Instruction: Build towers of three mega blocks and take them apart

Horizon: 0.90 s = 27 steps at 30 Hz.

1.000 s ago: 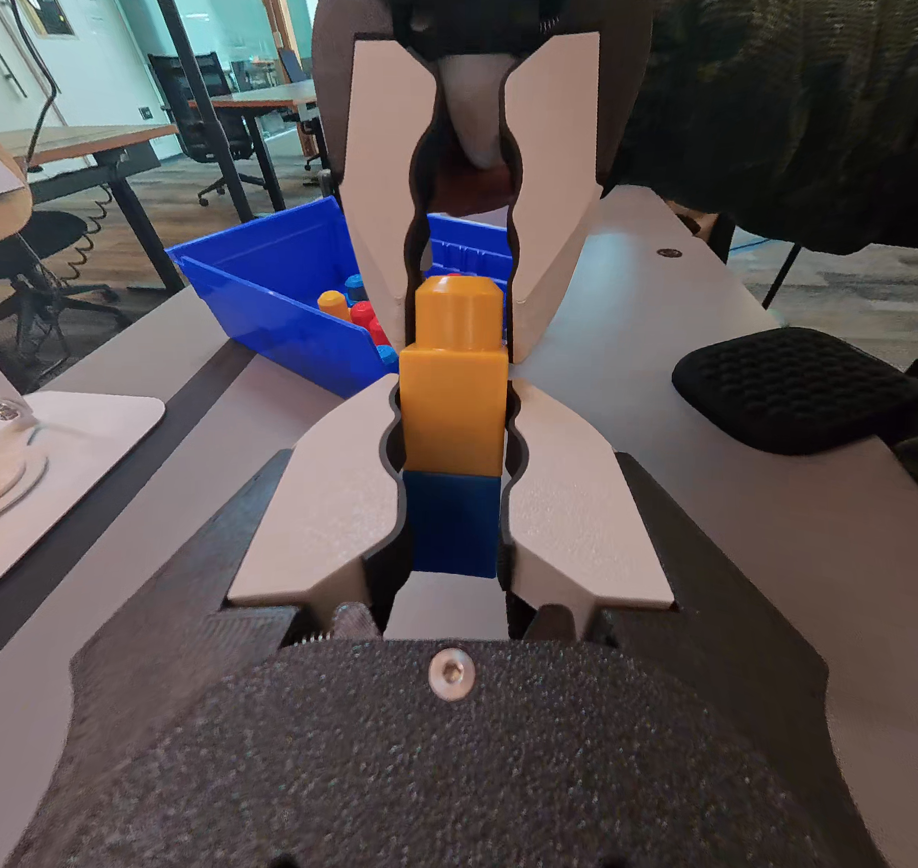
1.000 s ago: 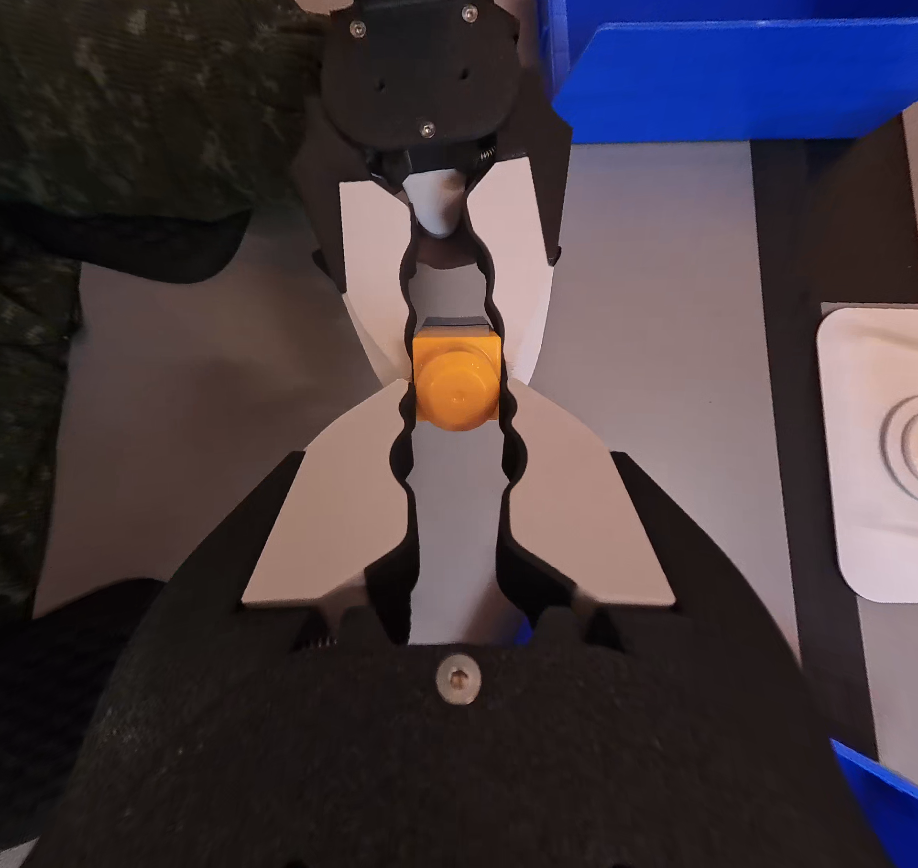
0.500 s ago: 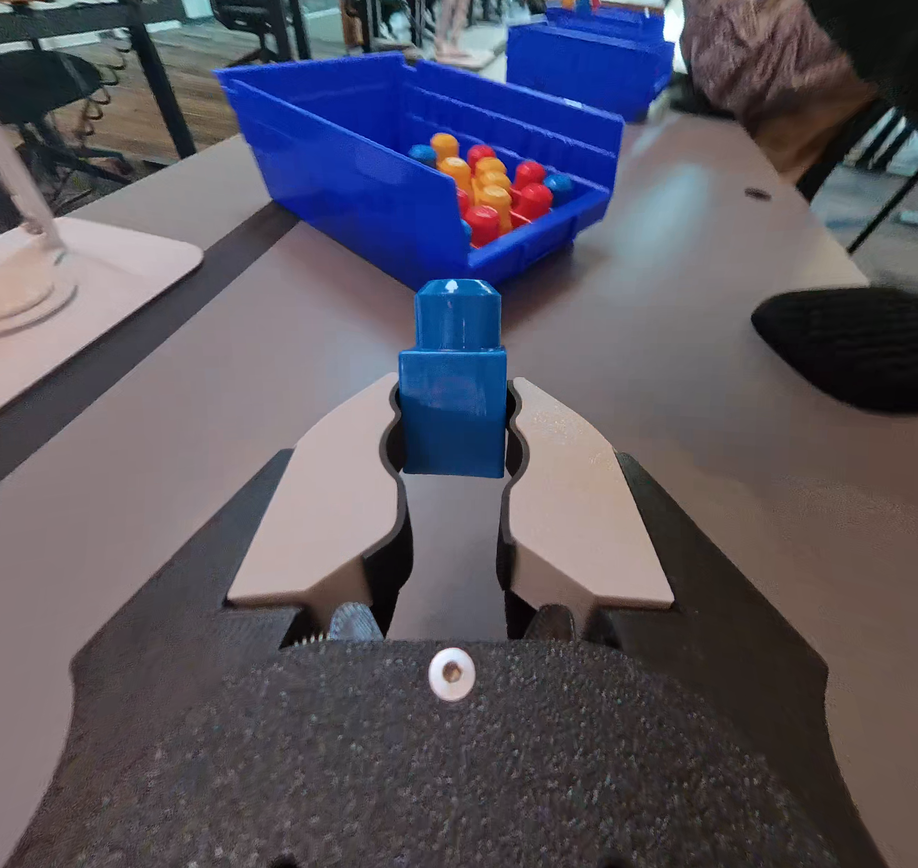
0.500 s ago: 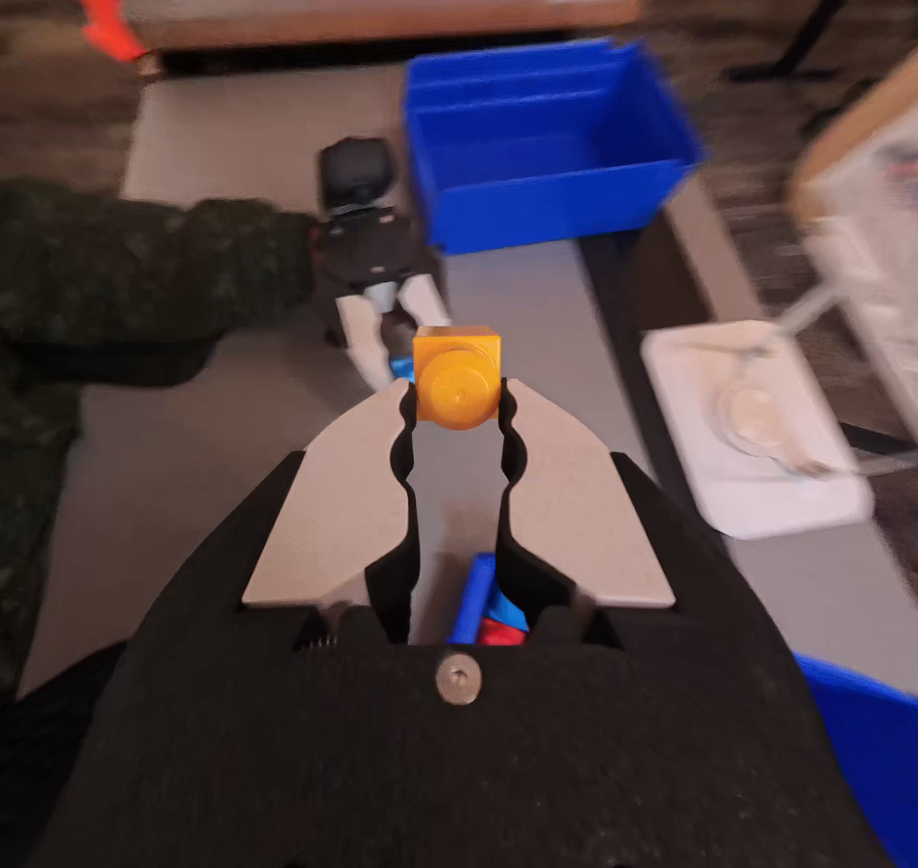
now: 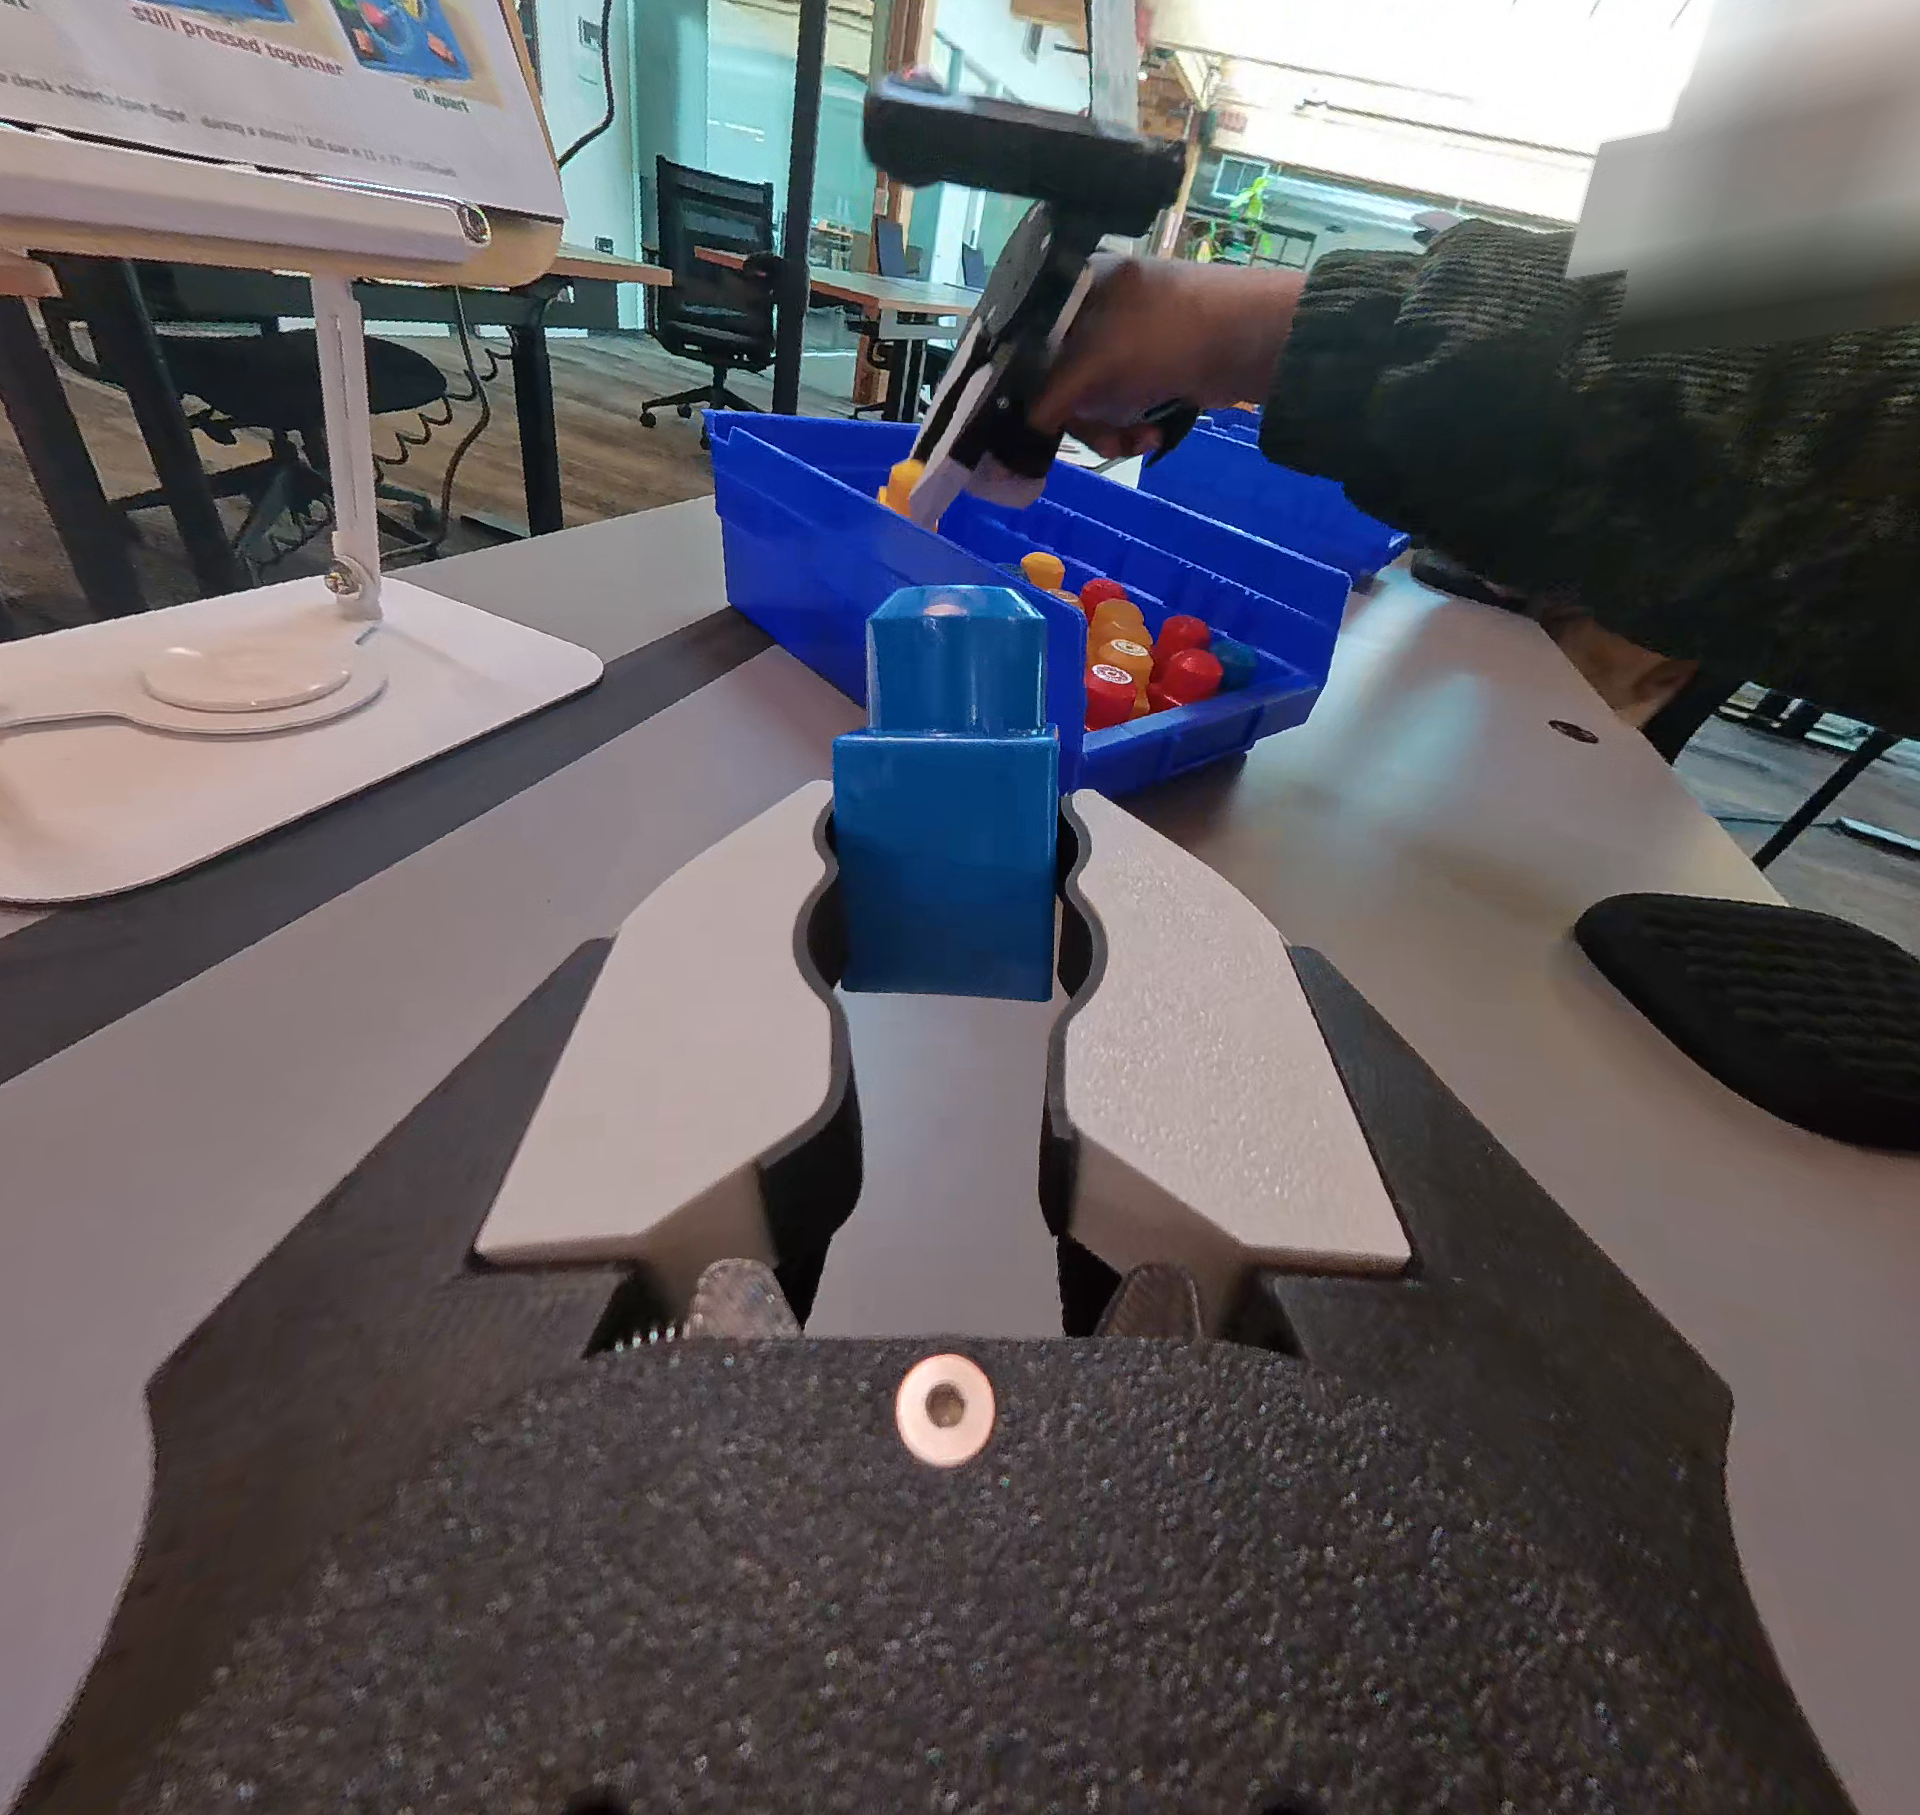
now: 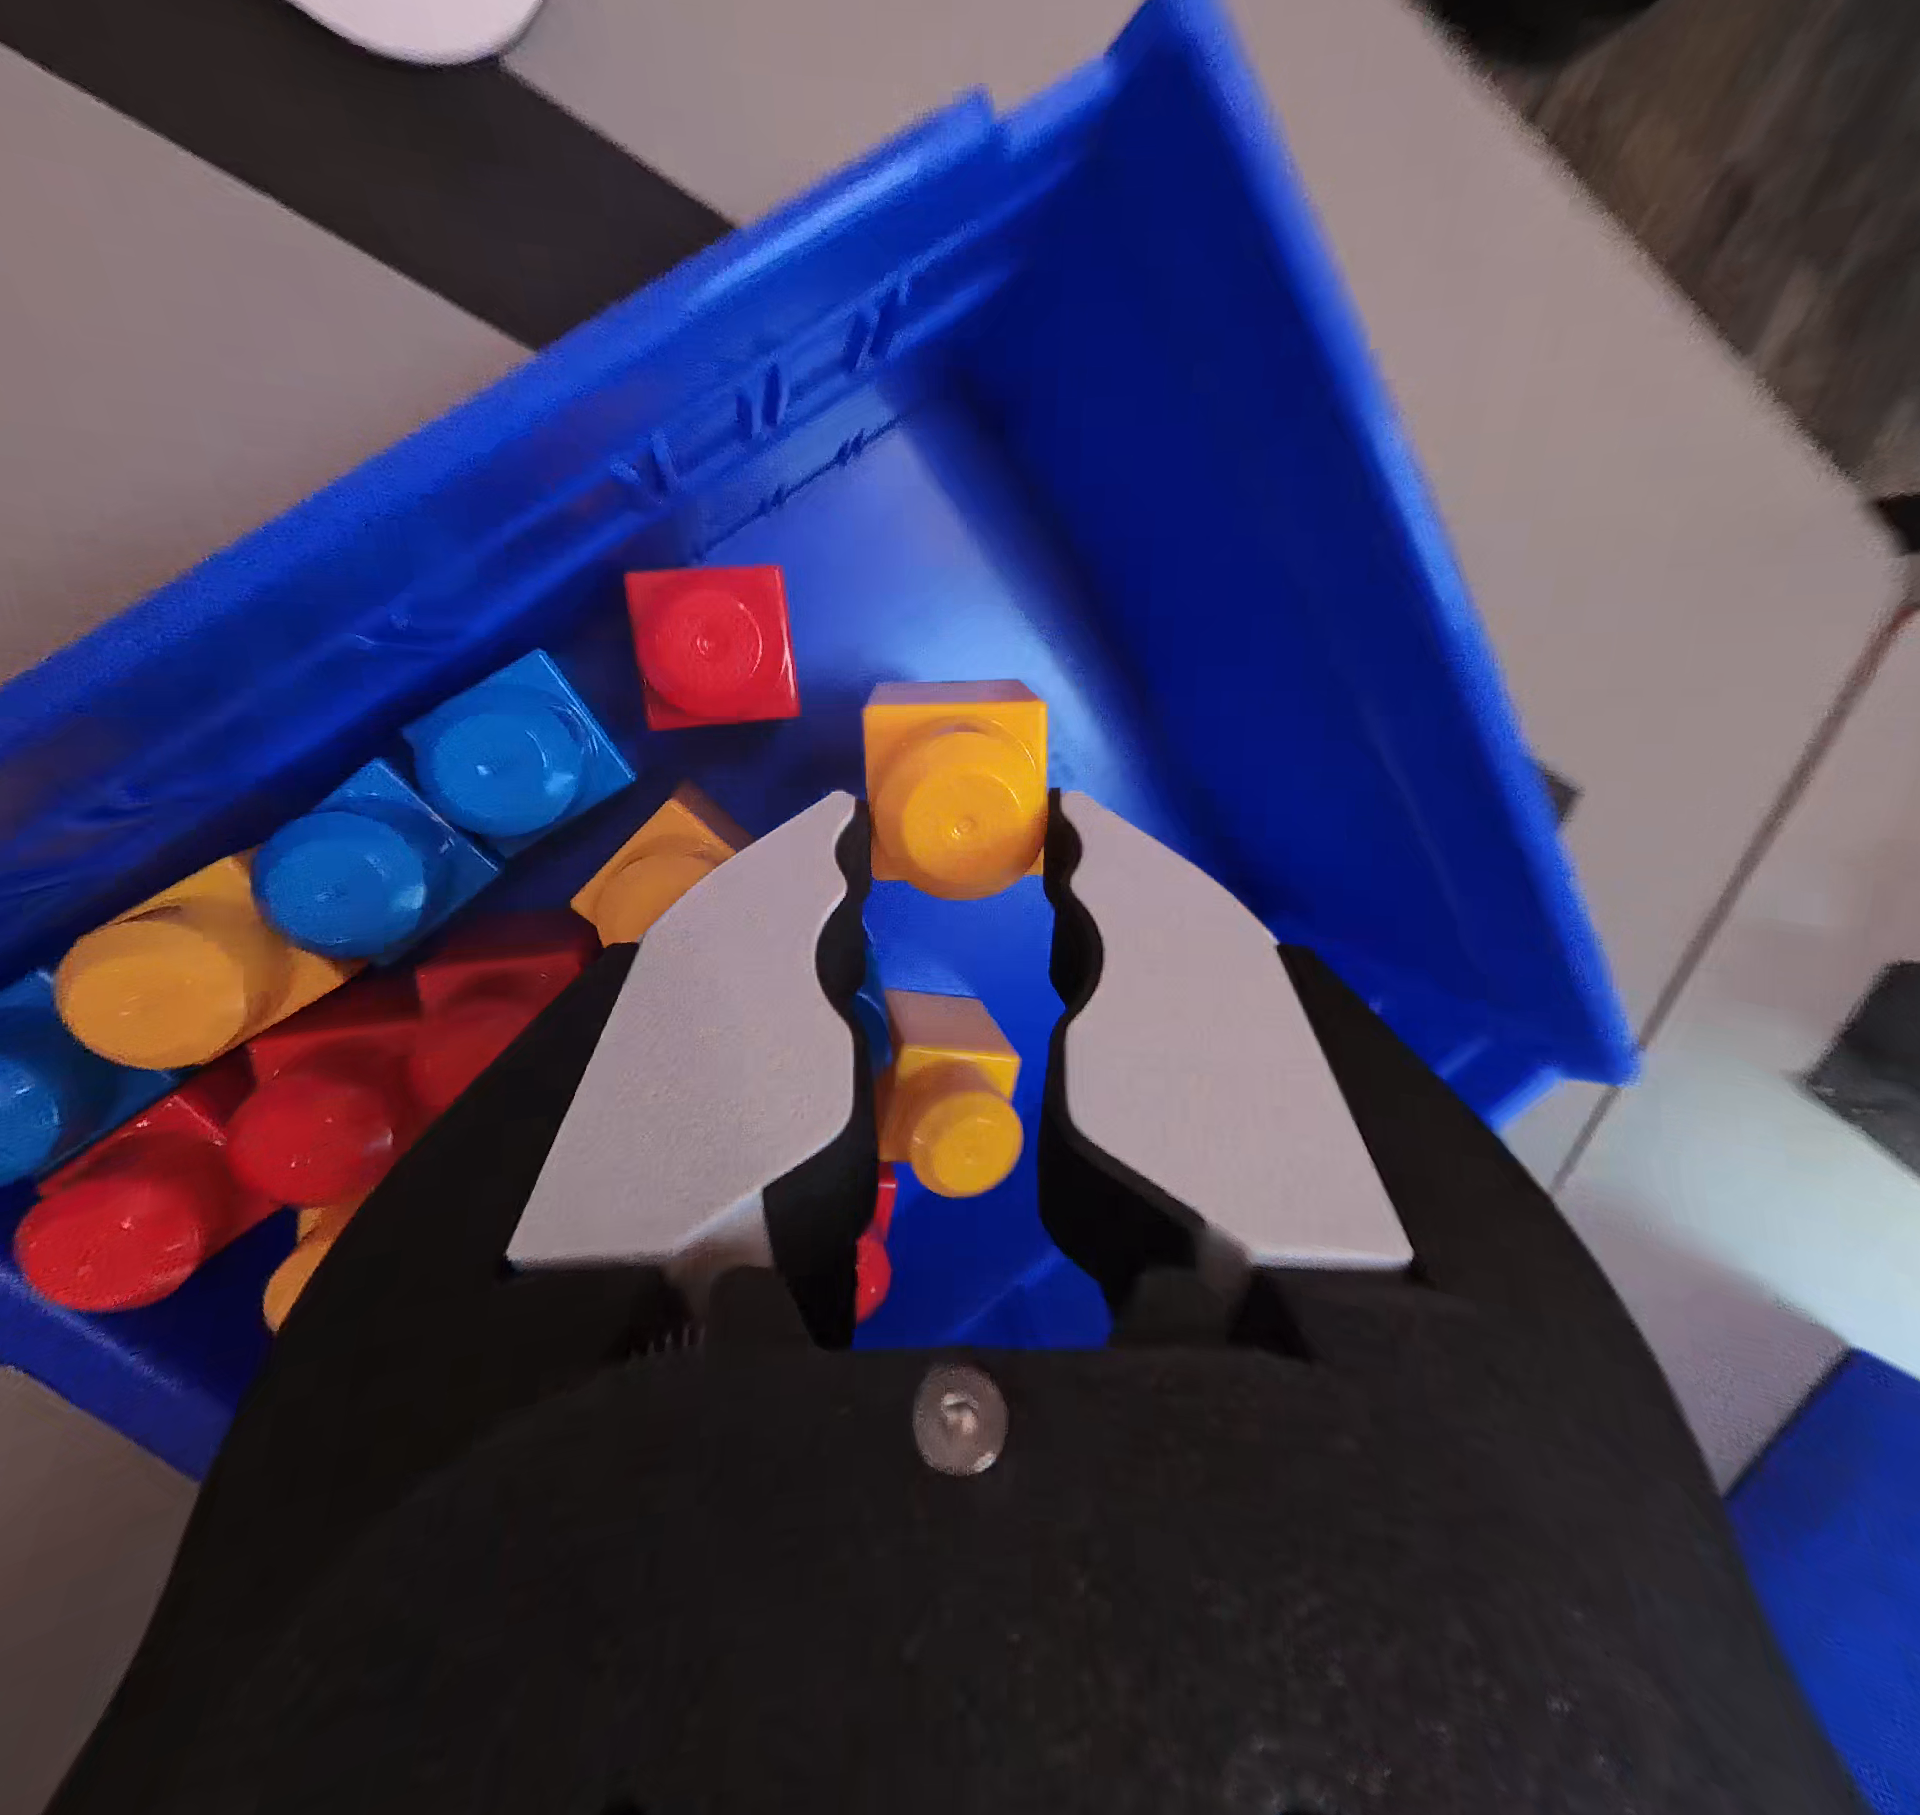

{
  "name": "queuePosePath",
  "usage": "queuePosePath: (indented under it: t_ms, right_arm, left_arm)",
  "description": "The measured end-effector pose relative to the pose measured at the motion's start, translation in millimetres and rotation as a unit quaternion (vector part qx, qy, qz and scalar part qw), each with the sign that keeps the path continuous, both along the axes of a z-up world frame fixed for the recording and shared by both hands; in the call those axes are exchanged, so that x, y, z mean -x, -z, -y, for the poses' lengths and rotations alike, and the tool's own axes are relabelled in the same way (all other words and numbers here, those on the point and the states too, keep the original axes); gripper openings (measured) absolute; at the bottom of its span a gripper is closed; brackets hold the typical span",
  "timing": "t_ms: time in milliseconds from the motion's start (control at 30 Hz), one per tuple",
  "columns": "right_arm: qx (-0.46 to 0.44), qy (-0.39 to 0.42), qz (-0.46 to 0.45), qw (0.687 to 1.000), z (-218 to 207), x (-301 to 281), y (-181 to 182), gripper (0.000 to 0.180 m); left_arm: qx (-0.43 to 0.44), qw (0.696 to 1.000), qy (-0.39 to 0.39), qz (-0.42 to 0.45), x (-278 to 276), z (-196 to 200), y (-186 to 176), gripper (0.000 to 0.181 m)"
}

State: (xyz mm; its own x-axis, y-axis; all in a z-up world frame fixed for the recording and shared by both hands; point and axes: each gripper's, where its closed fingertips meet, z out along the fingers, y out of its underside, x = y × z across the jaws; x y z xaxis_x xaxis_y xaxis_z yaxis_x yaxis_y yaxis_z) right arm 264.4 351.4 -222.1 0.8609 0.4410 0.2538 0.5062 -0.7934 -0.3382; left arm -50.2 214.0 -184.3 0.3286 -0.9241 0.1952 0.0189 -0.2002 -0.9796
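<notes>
The left hand-held gripper (image 5: 945, 892) clamps a single blue block (image 5: 943, 830) upright between its fingertips, low over the grey table (image 5: 1455, 830), just short of the blue bin (image 5: 821, 560). Beyond it, the right hand-held gripper (image 6: 951, 830) hangs above the bin's open interior, its fingers closed on an orange block (image 6: 956, 789), stud facing the camera. Inside the bin, red, blue and orange blocks (image 6: 343, 934) crowd toward one wall, and another orange block (image 6: 951, 1100) lies below the held one. A white stand (image 5: 249, 685) sits on the table beside the bin.
</notes>
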Motion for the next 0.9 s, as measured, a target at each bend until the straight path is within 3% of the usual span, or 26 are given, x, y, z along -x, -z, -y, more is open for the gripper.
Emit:
queuePosePath:
  t_ms: [133, 233, 333, 433, 533, 633, 767, 900]
  right_arm:
    - [0.114, 0.014, -0.064, 0.991, 19, 13, 41, 0.033]
    - [0.151, 0.016, -0.105, 0.983, 28, 23, 47, 0.034]
    - [0.129, 0.007, -0.092, 0.987, 24, 18, 37, 0.045]
    - [0.053, -0.020, -0.101, 0.993, 11, 28, 2, 0.054]
    - [-0.031, -0.127, -0.156, 0.979, 14, 81, -49, 0.054]
    - [-0.009, -0.242, -0.235, 0.941, 60, 154, -80, 0.053]
    - [0.036, -0.363, -0.259, 0.894, 123, 223, -83, 0.054]
    - [0.057, -0.426, -0.266, 0.863, 164, 269, -67, 0.054]
  left_arm:
    - [0.002, 1.000, 0.008, 0.001, -2, 1, 0, 0.037]
    - [0.002, 1.000, 0.016, -0.005, -4, 3, 2, 0.037]
    - [0.001, 1.000, 0.022, -0.008, -6, 5, 3, 0.037]
    - [-0.002, 1.000, 0.026, -0.013, -10, 7, 4, 0.037]
    - [-0.005, 0.999, 0.032, -0.018, -14, 10, 5, 0.037]
    - [-0.009, 0.999, 0.044, -0.026, -20, 16, 6, 0.037]
    - [-0.018, 0.997, 0.064, -0.039, -31, 26, 6, 0.037]
    - [-0.029, 0.995, 0.083, -0.051, -44, 37, 5, 0.037]
